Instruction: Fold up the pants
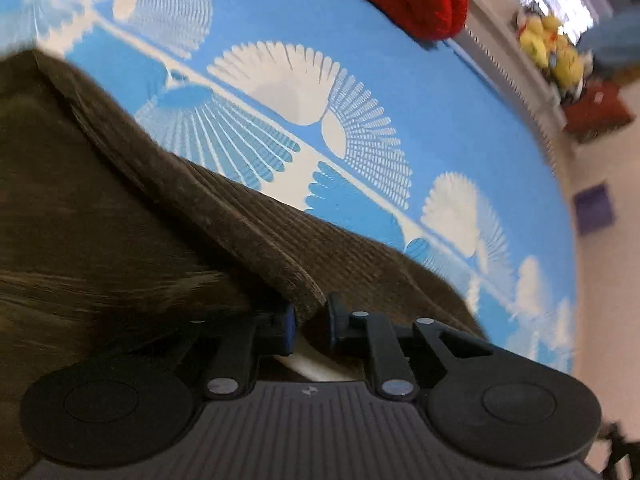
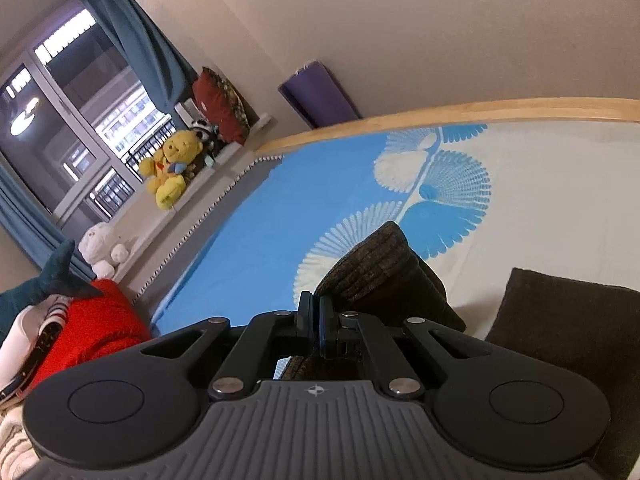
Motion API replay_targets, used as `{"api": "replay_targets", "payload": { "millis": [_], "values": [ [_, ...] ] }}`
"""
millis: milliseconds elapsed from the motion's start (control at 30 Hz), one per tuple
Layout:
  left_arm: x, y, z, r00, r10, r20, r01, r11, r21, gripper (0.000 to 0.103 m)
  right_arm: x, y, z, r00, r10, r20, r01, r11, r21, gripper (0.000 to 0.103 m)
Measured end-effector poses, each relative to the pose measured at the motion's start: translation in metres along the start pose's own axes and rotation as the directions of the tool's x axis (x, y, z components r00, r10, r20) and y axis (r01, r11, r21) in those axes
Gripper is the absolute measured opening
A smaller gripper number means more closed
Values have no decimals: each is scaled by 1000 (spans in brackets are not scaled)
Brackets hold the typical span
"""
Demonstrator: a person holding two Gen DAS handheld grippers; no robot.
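Pinching a thick edge of the brown corduroy pants, the left gripper has its jaws closed on the fabric, which drapes across the blue-and-white bedspread. The right gripper has its jaws pressed together on another bunch of the pants, lifted off the bedspread near its wooden edge. A red blanket lies at the bed's window-side edge.
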State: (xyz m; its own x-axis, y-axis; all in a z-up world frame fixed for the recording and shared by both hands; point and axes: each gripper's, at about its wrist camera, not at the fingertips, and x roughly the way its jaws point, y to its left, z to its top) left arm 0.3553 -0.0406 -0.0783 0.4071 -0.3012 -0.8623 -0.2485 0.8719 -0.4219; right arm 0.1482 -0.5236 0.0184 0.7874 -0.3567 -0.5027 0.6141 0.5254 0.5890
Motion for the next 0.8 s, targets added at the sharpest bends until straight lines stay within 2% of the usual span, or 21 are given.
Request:
{"api": "replay_targets", "payload": {
  "millis": [100, 200, 267, 367, 400, 467, 500, 533, 567, 600, 667, 733, 767, 800],
  "values": [
    [-37, -11, -1, 1000, -6, 29, 4, 997, 75, 13, -8, 3, 4, 999, -37, -13, 38, 999, 20, 2],
    [-73, -15, 3, 990, -85, 109, 75, 993, 91, 13, -25, 8, 12, 998, -67, 1, 67, 995, 75, 2],
    [-86, -19, 7, 972, -142, 185, 124, 987, 107, 13, -36, 20, 15, 997, -56, 52, 52, 996, 73, 2],
    [-78, -28, 20, 937, -201, 285, 160, 974, 160, 16, -27, 46, 18, 988, -1, 153, 1, 1000, 2, 2],
    [-70, -28, 26, 925, -220, 311, 179, 972, 155, 20, -16, 53, 19, 982, 22, 187, -20, 1000, -13, 2],
    [-53, -23, 37, 899, -245, 362, 214, 969, 124, 48, 19, 72, 19, 967, 107, 230, -75, 987, -141, 3],
    [-44, -17, 40, 887, -257, 384, 228, 966, 120, 67, 35, 78, 17, 961, 120, 249, -69, 977, -203, 5],
    [-38, -14, 40, 885, -224, 408, 199, 974, 104, 68, 52, 79, 14, 962, 104, 252, -40, 969, -245, 9],
    [-35, -12, 39, 890, -195, 412, 169, 981, 100, 68, 68, 76, 11, 970, 73, 230, -13, 968, -251, 22],
    [-33, -11, 39, 898, -195, 395, 164, 980, 113, 68, 79, 68, 8, 979, 38, 199, 8, 974, -227, 28],
    [-30, -11, 38, 904, -232, 358, 188, 970, 154, 68, 94, 50, 3, 993, -37, 115, 55, 987, -152, 30],
    [-31, -15, 38, 912, -231, 340, 163, 963, 216, 67, 103, 43, 1, 997, -65, 46, 72, 986, -154, 30],
    [-30, -18, 37, 923, -218, 318, 142, 959, 247, 67, 106, 41, 0, 998, -67, 15, 68, 981, -184, 31],
    [-26, -20, 37, 939, -195, 284, 117, 956, 271, 66, 110, 40, -1, 998, -65, -23, 58, 973, -223, 37]
  ]
}}
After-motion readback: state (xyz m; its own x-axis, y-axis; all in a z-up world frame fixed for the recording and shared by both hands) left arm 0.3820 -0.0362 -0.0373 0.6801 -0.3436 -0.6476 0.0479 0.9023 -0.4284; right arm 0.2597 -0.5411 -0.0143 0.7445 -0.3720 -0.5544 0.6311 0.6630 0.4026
